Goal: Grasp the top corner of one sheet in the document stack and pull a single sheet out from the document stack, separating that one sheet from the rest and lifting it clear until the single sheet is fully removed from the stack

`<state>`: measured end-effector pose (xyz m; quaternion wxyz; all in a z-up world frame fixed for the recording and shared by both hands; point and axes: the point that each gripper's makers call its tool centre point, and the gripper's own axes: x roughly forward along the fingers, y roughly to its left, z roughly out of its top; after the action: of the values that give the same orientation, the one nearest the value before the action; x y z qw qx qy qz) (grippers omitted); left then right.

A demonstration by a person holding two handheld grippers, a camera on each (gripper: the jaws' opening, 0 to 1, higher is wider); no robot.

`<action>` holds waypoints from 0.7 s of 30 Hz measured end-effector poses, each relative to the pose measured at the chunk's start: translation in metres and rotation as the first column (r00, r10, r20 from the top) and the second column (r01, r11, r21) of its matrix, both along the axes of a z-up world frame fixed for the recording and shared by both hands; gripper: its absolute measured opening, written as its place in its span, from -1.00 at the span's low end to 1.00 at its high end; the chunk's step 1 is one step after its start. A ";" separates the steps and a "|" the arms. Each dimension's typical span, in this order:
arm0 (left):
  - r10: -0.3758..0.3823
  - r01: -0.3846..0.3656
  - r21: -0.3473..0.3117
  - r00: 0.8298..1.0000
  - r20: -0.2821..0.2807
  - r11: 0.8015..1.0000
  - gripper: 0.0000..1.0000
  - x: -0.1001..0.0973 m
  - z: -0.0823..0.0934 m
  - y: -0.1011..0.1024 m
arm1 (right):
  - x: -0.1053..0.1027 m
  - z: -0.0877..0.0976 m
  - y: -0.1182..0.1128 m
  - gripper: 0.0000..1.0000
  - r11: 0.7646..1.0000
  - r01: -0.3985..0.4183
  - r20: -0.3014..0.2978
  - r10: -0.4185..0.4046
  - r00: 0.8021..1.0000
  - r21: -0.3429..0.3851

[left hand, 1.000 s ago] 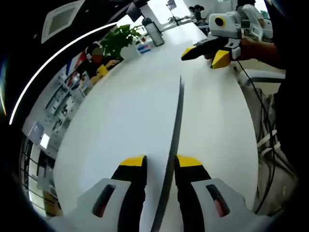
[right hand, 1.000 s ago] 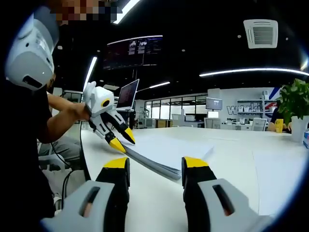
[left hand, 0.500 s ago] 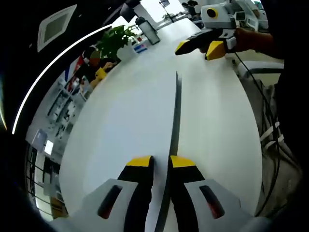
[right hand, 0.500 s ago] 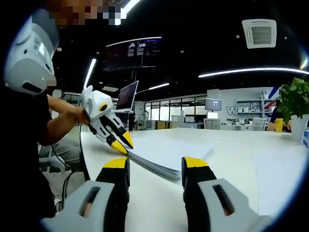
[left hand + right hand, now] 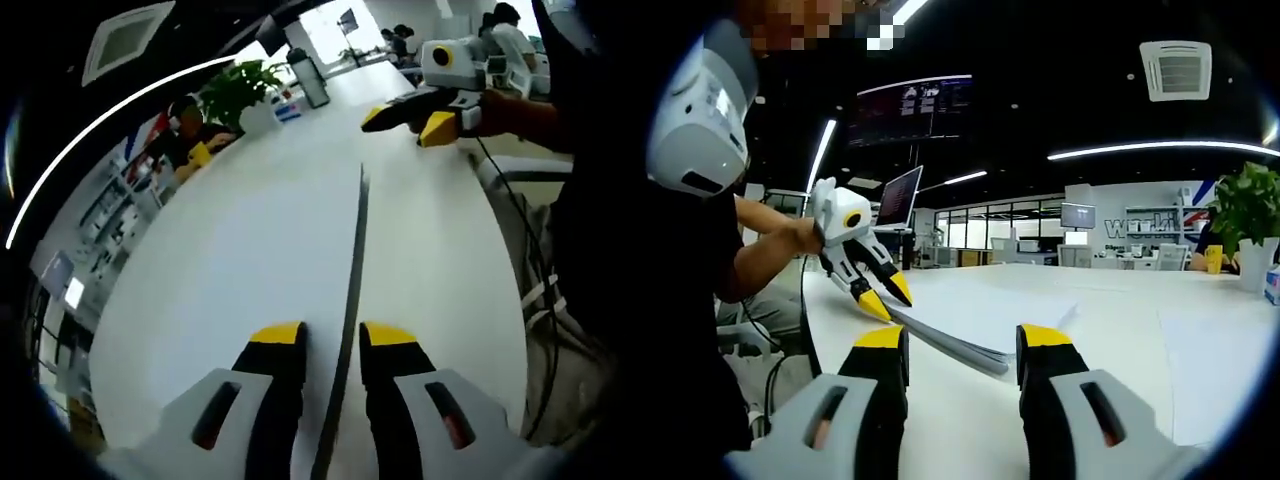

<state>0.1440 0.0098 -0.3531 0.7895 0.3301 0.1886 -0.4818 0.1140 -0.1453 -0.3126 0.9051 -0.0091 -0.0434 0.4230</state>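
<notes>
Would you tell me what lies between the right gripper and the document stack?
Bare white table; in the right gripper view nothing separates the right gripper from the document stack.

2 handheld grey grippers with yellow-tipped black jaws: left gripper (image 5: 882, 296), right gripper (image 5: 405, 116). 1 fanned stack of white paper sheets (image 5: 975, 318) on 1 long white table (image 5: 1110, 310); sheet count unreadable. 1 green potted plant (image 5: 1247, 215) far right. 1 square ceiling vent (image 5: 1180, 70). 1 dark wall display (image 5: 912, 105).
</notes>
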 end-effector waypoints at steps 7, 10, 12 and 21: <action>-0.014 0.009 -0.080 0.998 -0.065 0.997 -0.60 0.004 0.003 0.002 | 0.000 0.000 0.000 -0.14 1.000 -0.002 0.001 0.002 1.000 -0.002; -0.038 0.026 -0.108 0.993 -0.108 0.994 -0.65 0.005 0.003 0.001 | 0.000 0.000 0.000 -0.15 1.000 -0.003 0.001 0.003 1.000 -0.003; -0.049 0.030 -0.134 0.988 -0.143 0.991 -0.65 0.006 0.004 0.002 | 0.000 0.000 0.000 -0.15 1.000 -0.003 0.000 0.003 1.000 -0.004; -0.085 0.031 -0.233 0.970 -0.227 0.972 -0.64 0.008 0.005 0.002 | 0.000 0.000 0.000 -0.15 1.000 0.000 0.002 0.000 1.000 -0.002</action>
<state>0.1521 0.0119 -0.3478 0.7796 0.1836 0.2145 -0.5590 0.1145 -0.1451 -0.3125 0.9049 -0.0104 -0.0440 0.4232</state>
